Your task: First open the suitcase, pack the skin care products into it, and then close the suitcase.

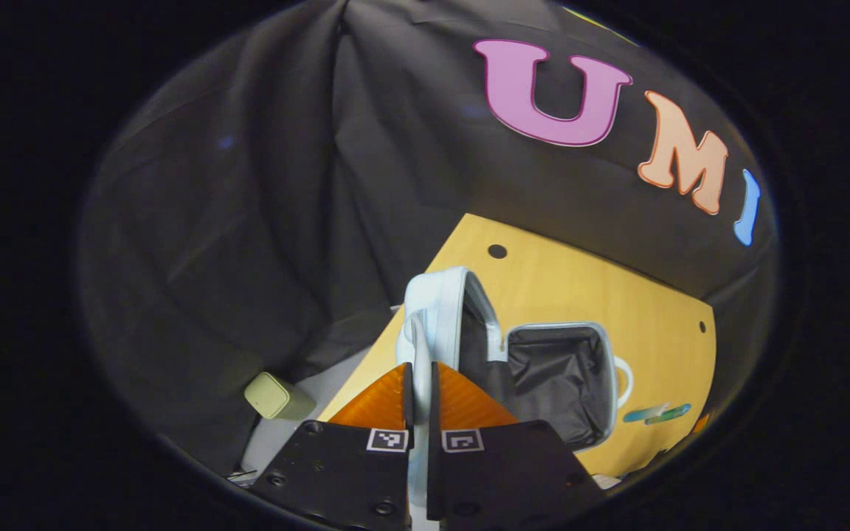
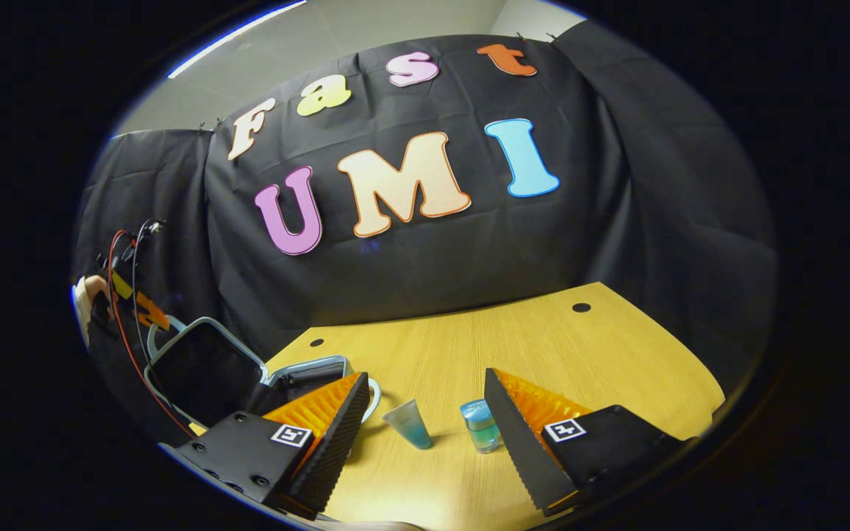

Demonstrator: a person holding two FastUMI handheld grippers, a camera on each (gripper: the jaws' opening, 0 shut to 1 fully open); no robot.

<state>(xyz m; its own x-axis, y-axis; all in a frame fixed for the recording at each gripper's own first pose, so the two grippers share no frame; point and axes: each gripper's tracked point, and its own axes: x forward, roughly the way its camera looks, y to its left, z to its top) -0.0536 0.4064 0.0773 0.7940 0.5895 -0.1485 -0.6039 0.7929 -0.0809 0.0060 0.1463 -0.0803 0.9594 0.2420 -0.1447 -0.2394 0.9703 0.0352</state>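
Observation:
The light blue suitcase (image 1: 543, 369) lies open on the wooden table (image 1: 580, 287), its dark lining showing. Its lid (image 1: 436, 302) stands nearly upright. My left gripper (image 1: 420, 383) is shut on the lid's edge, a pale strip pinched between both fingers. In the right gripper view the suitcase (image 2: 204, 369) sits at the far left, with the left gripper (image 2: 126, 295) and a hand at the top of the lid. My right gripper (image 2: 425, 376) hangs open above the table (image 2: 543, 339). A teal tube (image 2: 409, 424) and a small blue bottle (image 2: 481, 426) stand between its fingers, untouched.
A pale green box (image 1: 277, 396) lies beyond the table's left edge, low against the black cloth. The skin care items (image 1: 657, 413) lie right of the suitcase. Round holes (image 2: 581, 307) mark the table's far corners. Red and black cables (image 2: 119, 258) trail from the left gripper.

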